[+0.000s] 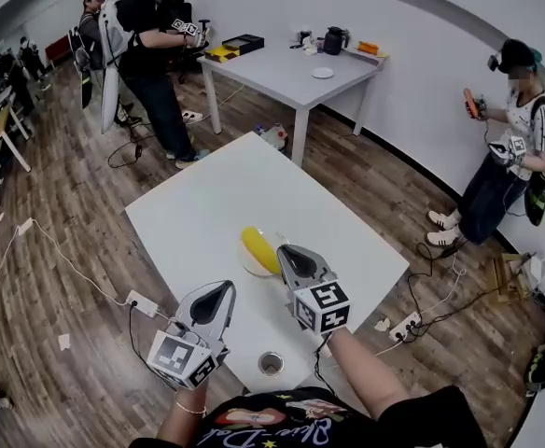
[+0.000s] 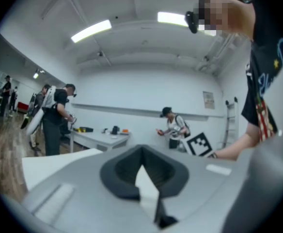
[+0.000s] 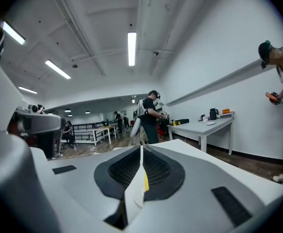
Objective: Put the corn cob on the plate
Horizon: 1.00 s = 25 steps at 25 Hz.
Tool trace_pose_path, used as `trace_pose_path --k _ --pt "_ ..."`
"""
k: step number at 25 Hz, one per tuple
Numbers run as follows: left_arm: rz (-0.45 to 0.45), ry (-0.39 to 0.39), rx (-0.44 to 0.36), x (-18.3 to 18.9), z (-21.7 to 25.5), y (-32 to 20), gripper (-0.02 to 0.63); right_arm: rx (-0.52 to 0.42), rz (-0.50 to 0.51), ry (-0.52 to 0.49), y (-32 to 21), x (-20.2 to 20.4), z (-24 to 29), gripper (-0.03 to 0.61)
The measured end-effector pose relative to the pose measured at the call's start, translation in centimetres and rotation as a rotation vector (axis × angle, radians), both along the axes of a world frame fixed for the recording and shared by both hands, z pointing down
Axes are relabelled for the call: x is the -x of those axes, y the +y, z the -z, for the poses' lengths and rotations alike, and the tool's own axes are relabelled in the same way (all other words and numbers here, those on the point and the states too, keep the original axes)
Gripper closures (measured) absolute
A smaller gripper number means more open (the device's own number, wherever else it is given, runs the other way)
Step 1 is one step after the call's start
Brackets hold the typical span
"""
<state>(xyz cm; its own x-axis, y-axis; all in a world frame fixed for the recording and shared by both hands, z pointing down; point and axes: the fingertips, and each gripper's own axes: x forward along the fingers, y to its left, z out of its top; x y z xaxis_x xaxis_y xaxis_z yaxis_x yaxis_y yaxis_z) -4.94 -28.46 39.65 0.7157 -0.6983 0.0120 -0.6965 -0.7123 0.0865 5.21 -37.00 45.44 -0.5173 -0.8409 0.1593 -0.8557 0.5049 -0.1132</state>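
A wide bare stretch of the counter (image 1: pixel 198 203) is left open on the far and left sides, where a gripper could be passed freely. Toward the near right, room is taken by the plate (image 1: pixel 250 269) with the corn cob (image 1: pixel 258 246) on it, and the right gripper (image 1: pixel 286 253) is held just beside them. A small round container (image 1: pixel 271 363) is set near the front edge.

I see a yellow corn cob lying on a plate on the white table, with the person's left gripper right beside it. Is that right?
Not quite: the right gripper is beside the corn cob on the plate; the left gripper is held farther back. The head view shows it.
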Motion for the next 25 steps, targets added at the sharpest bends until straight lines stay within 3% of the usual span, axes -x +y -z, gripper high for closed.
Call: trace_pose_path --k 6,14,25 --pt "-0.087 0.026 -0.051 -2.8 1.3 2.9 0.626 -0.078 -0.016 -0.124 8.2 -0.7 3.7 0.563" --pt "-0.152 0.032 -0.063 -6.0 2.0 5.2 0.626 -0.063 -0.036 -0.071 12.5 -2.4 4.3 0.565" --pt "-0.166 0.028 -0.064 -5.4 1.7 6.7 0.626 -0.065 -0.004 -0.059 14.4 -0.3 4.7 0.565"
